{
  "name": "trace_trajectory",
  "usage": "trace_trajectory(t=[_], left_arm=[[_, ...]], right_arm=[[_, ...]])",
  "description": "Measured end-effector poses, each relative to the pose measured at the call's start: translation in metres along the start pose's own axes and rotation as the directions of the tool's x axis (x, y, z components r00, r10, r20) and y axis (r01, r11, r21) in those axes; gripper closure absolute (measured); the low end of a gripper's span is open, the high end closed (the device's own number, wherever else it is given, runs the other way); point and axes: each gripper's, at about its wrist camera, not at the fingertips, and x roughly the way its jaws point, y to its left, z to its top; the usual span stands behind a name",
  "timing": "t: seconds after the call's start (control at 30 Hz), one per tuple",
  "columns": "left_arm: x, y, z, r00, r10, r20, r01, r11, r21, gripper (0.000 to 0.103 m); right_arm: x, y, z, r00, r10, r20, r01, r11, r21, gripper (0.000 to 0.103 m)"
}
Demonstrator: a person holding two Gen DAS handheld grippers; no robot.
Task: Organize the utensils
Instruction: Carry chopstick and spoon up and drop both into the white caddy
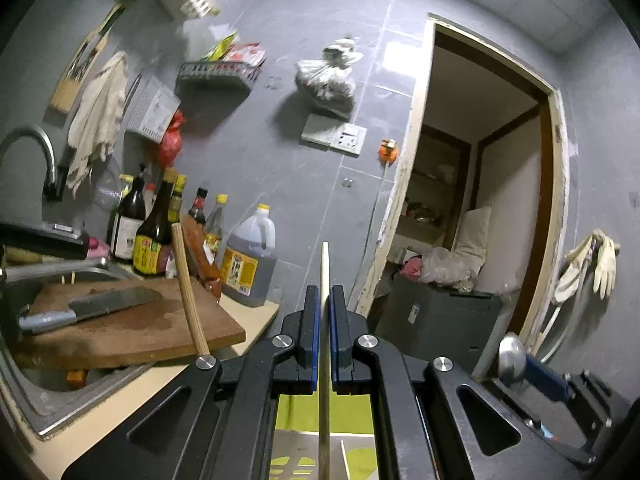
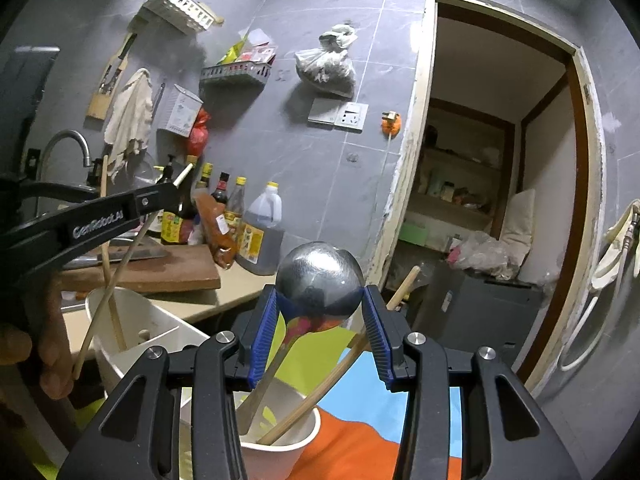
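At the far left of the right wrist view, a hand point(image 2: 24, 360) is holding the left gripper point(image 2: 176, 192), whose blue pads are pressing together on a thin pale chopstick point(image 1: 325, 276); in the left wrist view that stick is running straight up between the two closed fingers point(image 1: 310, 320) and poking out past their tips. Seen from the right wrist, the same chopstick is slanting down and leftward in front of a white holder point(image 2: 132, 332) standing on the counter edge, its lower end hanging outside the holder's near wall (a second wooden stick point(image 2: 110, 280) is already standing inside that holder). Behind it, a wooden cutting board point(image 1: 120, 328) is lying across the sink point(image 1: 36, 392) with a cleaver point(image 1: 88, 306) resting on top, and a row of sauce bottles point(image 1: 152, 232) and a large oil jug point(image 1: 250, 256) are lining the grey tiled wall. Moving toward the middle, the right gripper point(image 2: 320, 308) is pinching the round bowl of a metal spoon point(image 2: 320, 280) between its blue pads, the jaws standing partly apart around it, the bowl's rounded back facing the camera. The spoon's handle is slanting down into a white paper cup point(image 2: 280, 448) directly below, where a wooden chopstick point(image 2: 332, 376) is leaning out to the right. Farther right, an open doorway point(image 2: 500, 160) is showing a storage room.
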Motion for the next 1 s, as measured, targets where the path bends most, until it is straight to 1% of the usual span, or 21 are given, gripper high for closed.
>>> trace_trajectory(t=[0.13,0.3,0.43,0.53,0.63,0.77,0.9,1.0], left_arm=[[-0.001,0.014,0.010,1.000,-0.012,-0.001,0.012,0.996,-0.085,0.101],[-0.007,0.022,0.026,0.999,-0.015,0.033,0.019,0.991,-0.134,0.101],[-0.007,0.019,0.040,0.997,-0.015,0.071,0.025,0.989,-0.146,0.101],[-0.004,0.016,0.047,0.996,-0.002,0.094,0.015,0.990,-0.139,0.101],[-0.001,0.014,0.047,0.996,0.006,0.091,0.006,0.992,-0.129,0.101],[0.000,0.008,0.032,0.997,0.034,0.076,-0.029,0.997,-0.072,0.101],[-0.004,0.003,0.017,0.998,0.036,0.057,-0.033,0.999,-0.043,0.101],[-0.008,-0.002,0.007,0.998,0.045,0.037,-0.045,0.999,-0.002,0.100]], right_arm=[[-0.001,0.001,-0.001,1.000,0.010,-0.007,-0.010,1.000,0.006,0.063],[-0.003,0.000,-0.003,1.000,0.014,-0.002,-0.014,1.000,0.015,0.063],[-0.005,0.001,-0.002,1.000,0.017,0.004,-0.017,1.000,0.021,0.063],[-0.006,0.000,-0.002,1.000,0.017,0.009,-0.017,1.000,0.026,0.063],[-0.006,-0.001,-0.003,1.000,0.019,0.011,-0.019,0.999,0.032,0.063],[-0.005,0.000,-0.004,1.000,0.019,0.007,-0.019,0.999,0.032,0.063],[-0.005,0.002,-0.006,1.000,0.021,0.000,-0.021,0.999,0.032,0.063],[-0.005,0.002,-0.004,1.000,0.025,-0.005,-0.024,0.999,0.038,0.062]])
